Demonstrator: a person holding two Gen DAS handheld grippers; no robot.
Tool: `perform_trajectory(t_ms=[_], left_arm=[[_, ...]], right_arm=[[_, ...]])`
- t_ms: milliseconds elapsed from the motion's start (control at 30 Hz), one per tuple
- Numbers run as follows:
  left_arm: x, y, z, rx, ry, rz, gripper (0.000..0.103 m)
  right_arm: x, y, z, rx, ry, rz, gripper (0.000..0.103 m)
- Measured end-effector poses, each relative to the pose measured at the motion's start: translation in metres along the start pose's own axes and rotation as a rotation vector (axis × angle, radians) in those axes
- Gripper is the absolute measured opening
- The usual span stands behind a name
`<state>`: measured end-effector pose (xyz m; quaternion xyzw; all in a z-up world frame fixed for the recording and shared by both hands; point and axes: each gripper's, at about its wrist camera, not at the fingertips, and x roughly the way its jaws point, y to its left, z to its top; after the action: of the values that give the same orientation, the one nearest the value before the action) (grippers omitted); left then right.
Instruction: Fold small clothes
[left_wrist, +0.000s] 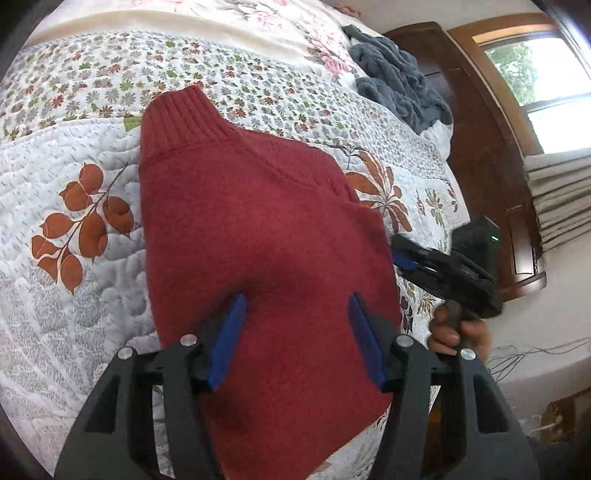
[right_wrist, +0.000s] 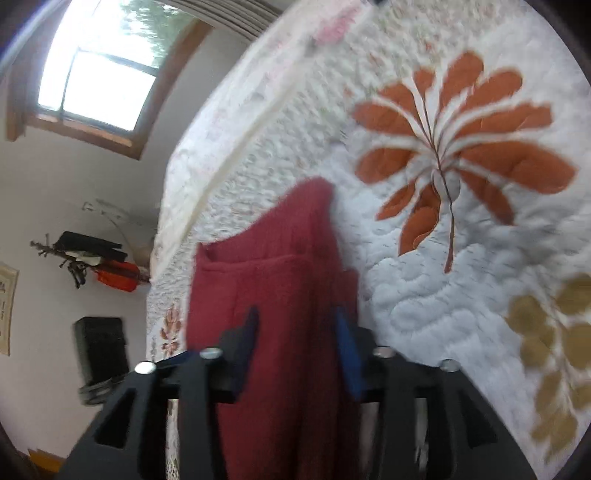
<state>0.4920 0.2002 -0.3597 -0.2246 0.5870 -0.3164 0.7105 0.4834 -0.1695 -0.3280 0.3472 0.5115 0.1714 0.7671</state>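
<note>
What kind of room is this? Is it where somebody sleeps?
Most likely a bedroom. A red sweater lies on a bed covered by a flowery quilt, there is a dark wooden headboard, and a curtained window beside it.

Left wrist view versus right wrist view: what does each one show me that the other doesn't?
Only the left wrist view shows the red knit sweater's ribbed collar, a crumpled blue-grey garment, and the right hand-held gripper at the sweater's edge. Only the right wrist view shows a dark speaker-like box and items hung on the wall. Both show the red knit sweater, the floral quilted bedspread and a window.
</note>
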Motion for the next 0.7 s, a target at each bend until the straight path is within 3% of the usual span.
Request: perform_trajectory(t_ms=[67,133,200,233,267,333,433,600,700], left_arm=[[-0.009,-0.002,-0.002,-0.004,-0.022,0.003,0.053],[-0.018,-0.016,-0.006,0.037,-0.039,-0.018,0.053],[-0.02,-0.03,-0.014,0.09,-0.031,-0.025,0.053],[-0.016,-0.033,-0.017,0.107,-0.018,-0.001,0.052],[-0.006,-0.029,-0.018,0.099,0.013,0.036,0.05],[0.006,-0.016,-0.019,0.07,0.044,0.075,0.035],[-0.004,-0.009,-0.016,0.01,0.028,0.046,0.035],[-0.042,-0.028,-0.045,0.072,-0.032,-0.037,0.037],[-0.025,-0.02,-0.066,0.067,0.014,0.019,0.035]], right_arm=[[-0.018,0.018,-0.013,-0.078,-0.03,-0.052,0.046],[-0.027,0.032,-0.026,-0.136,-0.041,-0.01,0.046],[-0.017,0.043,-0.043,-0.189,0.049,0.063,0.042],[-0.009,0.045,-0.048,-0.217,0.084,0.055,0.035],[0.007,0.044,-0.055,-0.255,0.133,-0.006,0.02],[0.021,0.03,-0.055,-0.285,0.137,-0.095,0.0],[0.01,0.019,-0.046,-0.204,0.125,-0.087,0.0],[-0.024,0.047,-0.072,-0.265,0.149,0.034,0.004],[-0.012,0.048,-0.088,-0.295,0.188,-0.012,0.002]])
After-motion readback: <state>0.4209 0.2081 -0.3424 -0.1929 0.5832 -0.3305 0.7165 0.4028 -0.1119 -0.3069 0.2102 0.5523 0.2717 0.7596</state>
